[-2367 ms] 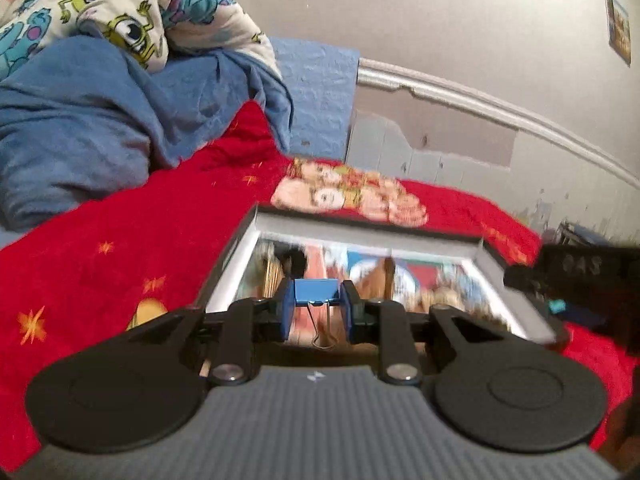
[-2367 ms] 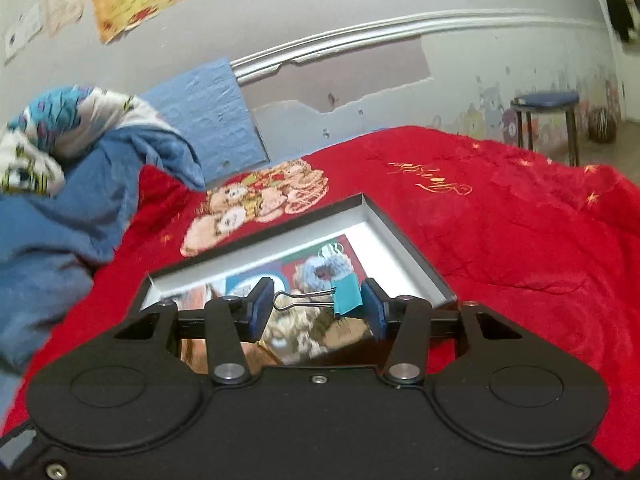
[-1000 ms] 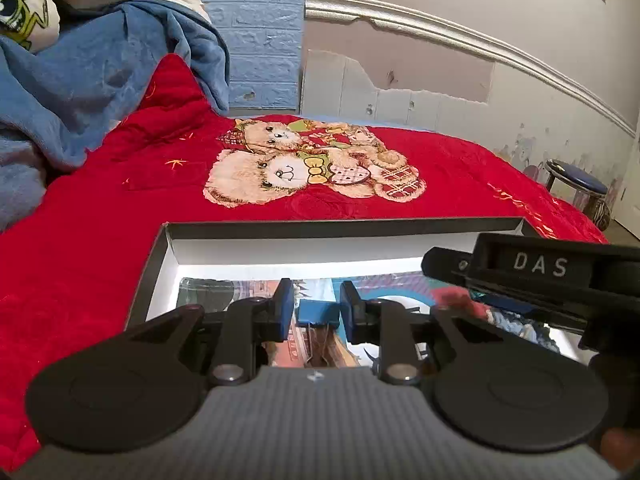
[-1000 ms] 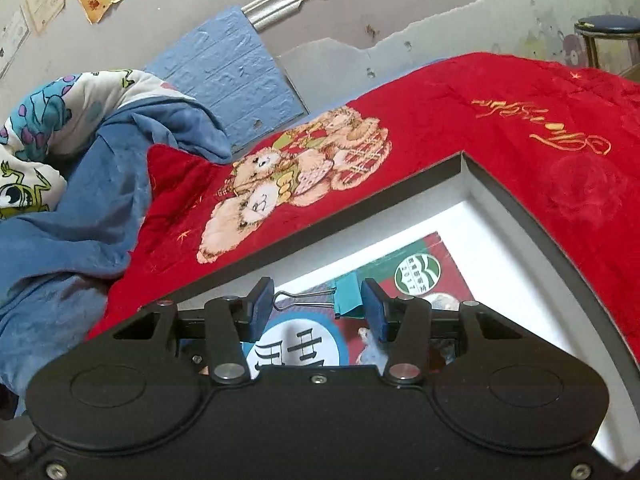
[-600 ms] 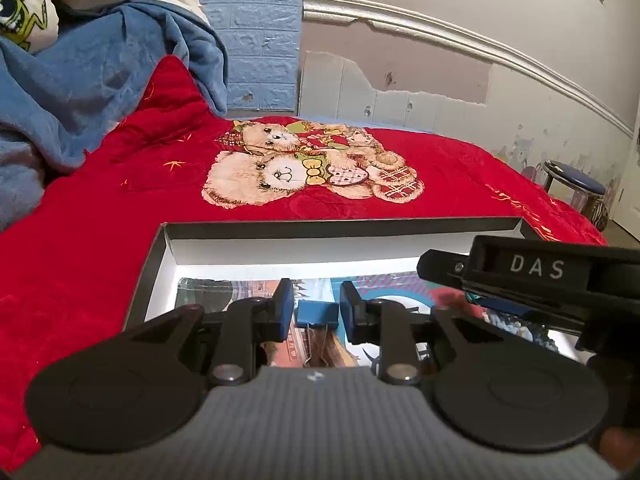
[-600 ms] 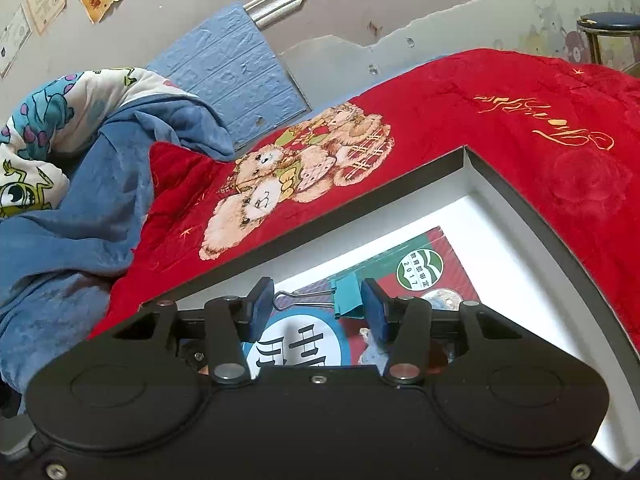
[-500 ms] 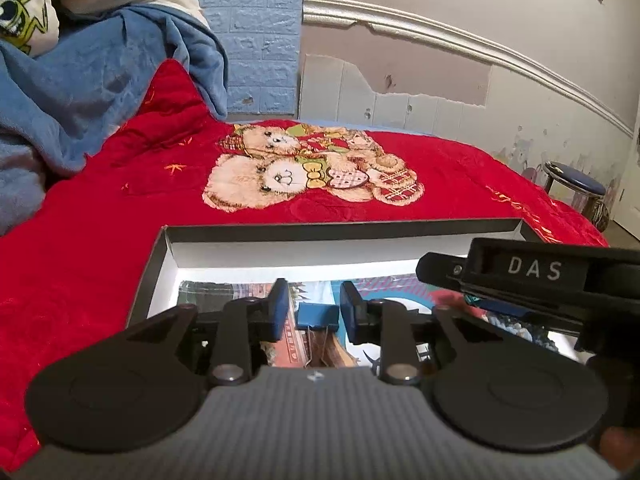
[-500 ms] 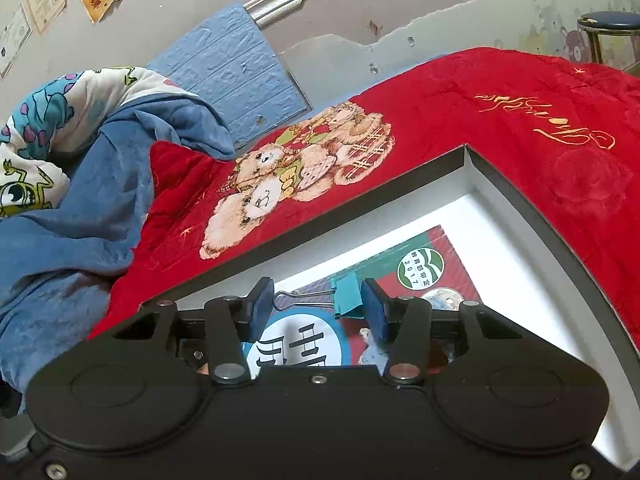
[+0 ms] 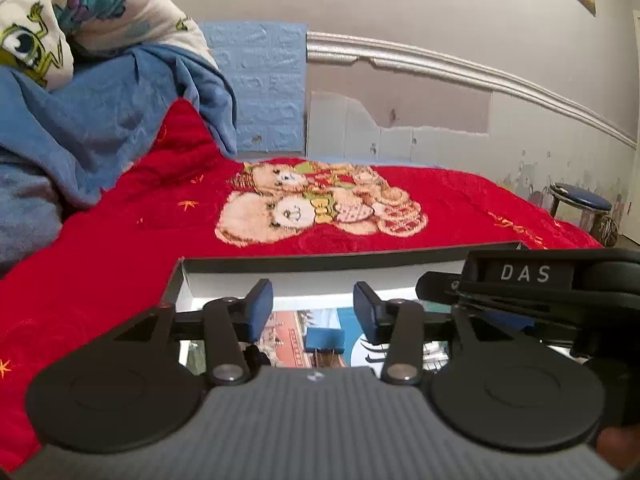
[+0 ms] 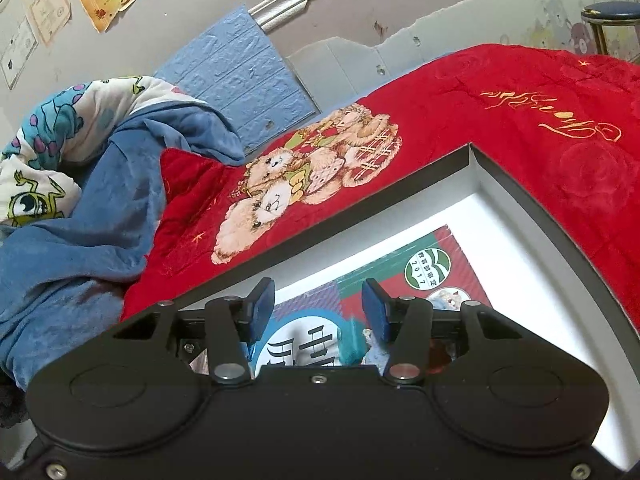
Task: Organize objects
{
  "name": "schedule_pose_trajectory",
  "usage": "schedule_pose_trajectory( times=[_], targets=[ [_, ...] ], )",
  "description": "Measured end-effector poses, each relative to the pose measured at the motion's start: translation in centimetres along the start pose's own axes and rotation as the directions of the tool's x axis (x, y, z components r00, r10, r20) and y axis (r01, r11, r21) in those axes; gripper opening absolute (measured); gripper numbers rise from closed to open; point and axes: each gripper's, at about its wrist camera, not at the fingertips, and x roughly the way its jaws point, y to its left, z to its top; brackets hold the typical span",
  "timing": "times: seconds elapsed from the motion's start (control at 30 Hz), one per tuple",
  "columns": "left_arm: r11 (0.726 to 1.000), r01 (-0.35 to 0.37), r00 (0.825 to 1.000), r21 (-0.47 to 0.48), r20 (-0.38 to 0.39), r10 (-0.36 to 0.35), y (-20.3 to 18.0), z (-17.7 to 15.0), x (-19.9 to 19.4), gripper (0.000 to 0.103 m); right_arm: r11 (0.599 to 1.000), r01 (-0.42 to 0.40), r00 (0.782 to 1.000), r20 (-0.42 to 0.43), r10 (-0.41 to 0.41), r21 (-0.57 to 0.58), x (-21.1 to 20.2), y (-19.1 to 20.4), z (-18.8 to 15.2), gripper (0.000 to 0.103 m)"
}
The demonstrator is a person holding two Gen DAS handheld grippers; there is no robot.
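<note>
1. Bedding all round: a red blanket (image 9: 120, 248) with a teddy-bear print carries the shallow box (image 9: 320, 276), a rumpled blue quilt (image 9: 80, 136) heaped past its far left corner.
2. Both grippers tilt down over the box, the right gripper (image 10: 318, 300) crossing in at the left one's side.
3. Left gripper (image 9: 313, 304) jaws have just been opening, now apart and empty; the blue binder clip (image 9: 325, 340) lies below on the box floor.
4. Right jaws stand part open, holding nothing; a teal clip (image 10: 352, 346) lies on the box floor beneath.
</note>
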Motion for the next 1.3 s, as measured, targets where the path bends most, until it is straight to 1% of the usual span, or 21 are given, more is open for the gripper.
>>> schedule_pose_trajectory(
  times=[0.17,0.23,0.3,0.33,0.37,0.4,0.43,0.47,0.53,0.6,0.63,0.7,0.77,0.87,0.93,1.0,1.07,1.13,1.2,1.23,1.3],
  targets=[
    [1.0,-0.013,0.998,-0.001,0.062,0.013,0.1,0.1,-1.1,0.081,1.0,-0.022,0.999,0.046,0.022,0.005,-0.5,-0.2,0.0,0.051],
    [1.0,-0.025,0.995,0.007,0.096,0.024,0.2,0.1,-1.8,0.085,0.999,-0.033,0.996,0.084,0.034,-0.009,-1.1,0.0,0.0,0.054],
    [1.0,-0.031,0.99,-0.005,0.135,0.032,0.5,0.0,-2.8,0.086,0.999,-0.04,0.991,0.129,0.043,-0.027,-1.9,0.2,-0.2,0.062],
    [1.0,-0.026,0.989,-0.014,0.146,0.028,0.7,0.0,-3.4,0.087,0.999,-0.035,0.986,0.164,0.04,-0.037,-2.5,0.3,-0.4,0.067],
    [1.0,-0.018,0.989,-0.024,0.143,0.021,0.9,0.0,-4.2,0.087,0.999,-0.022,0.982,0.188,0.031,-0.049,-3.0,0.6,-0.5,0.07],
    [1.0,0.002,0.99,-0.023,0.141,0.001,1.0,0.1,-5.2,0.087,0.998,-0.002,0.979,0.205,0.015,-0.066,-3.6,1.0,-0.5,0.07],
    [0.999,0.038,0.986,-0.008,0.164,-0.036,1.1,0.5,-6.5,0.089,0.995,0.019,0.976,0.22,0.003,-0.1,-4.3,1.6,-0.2,0.069],
    [0.999,0.051,0.982,-0.001,0.182,-0.05,1.1,0.9,-7.3,0.093,0.992,0.025,0.972,0.234,0.005,-0.126,-5.1,2.0,0.1,0.069],
    [0.998,0.055,0.978,0.022,0.2,-0.058,0.6,2.4,-9.0,0.097,0.989,0.023,0.966,0.259,0.015,-0.143,-7.0,2.7,1.0,0.071],
    [0.999,0.044,0.978,0.027,0.202,-0.049,0.3,3.7,-10.4,0.098,0.988,0.014,0.963,0.269,0.028,-0.153,-9.3,3.4,2.1,0.078],
    [0.999,0.043,0.979,0.021,0.197,-0.046,0.1,4.5,-11.3,0.1,0.986,0.031,0.96,0.279,0.015,-0.161,-10.7,4.0,2.8,0.081],
    [0.999,0.048,0.983,0.001,0.18,-0.047,-0.2,6.0,-12.9,0.102,0.985,0.065,0.958,0.287,-0.016,-0.162,-13.2,5.0,4.1,0.081],
    [0.999,0.034,0.986,-0.035,0.163,-0.028,-0.4,7.9,-14.9,0.102,0.981,0.072,0.964,0.264,-0.022,-0.182,-16.0,6.4,5.3,0.081],
    [0.996,-0.035,0.996,-0.086,0.077,0.041,-0.4,10.1,-18.3,0.102,0.971,0.111,0.957,0.286,-0.047,-0.212,-20.8,8.5,6.1,0.081],
    [0.995,-0.078,0.996,-0.06,0.033,0.08,-0.5,10.6,-21.0,0.102,0.972,0.149,0.956,0.278,-0.093,-0.185,-23.5,9.7,5.8,0.081],
    [0.994,-0.103,0.994,-0.043,0.018,0.104,0.1,10.0,-23.2,0.103,0.963,0.17,0.961,0.252,-0.115,-0.207,-25.6,10.3,5.1,0.084],
    [0.992,-0.123,0.992,-0.022,0.01,0.123,0.9,8.5,-25.1,0.103,0.95,0.197,0.961,0.241,-0.138,-0.244,-27.5,10.6,4.0,0.096],
    [0.99,-0.141,0.99,0.009,0.013,0.141,1.6,7.1,-26.1,0.103,0.941,0.21,0.959,0.242,-0.146,-0.266,-29.3,10.5,2.9,0.097],
    [0.982,-0.184,0.982,0.046,-0.024,0.185,1.9,5.8,-25.7,0.103,0.939,0.214,0.954,0.263,-0.142,-0.269,-31.0,9.9,1.3,0.101],
    [0.977,-0.207,0.976,0.057,-0.052,0.21,2.0,5.0,-25.2,0.103,0.942,0.229,0.948,0.274,-0.159,-0.246,-31.8,9.3,0.3,0.103],
    [0.979,-0.202,0.972,0.024,-0.114,0.204,2.5,3.5,-23.9,0.103,0.955,0.241,0.944,0.268,-0.19,-0.171,-33.1,7.7,-1.9,0.103]
  ],
)
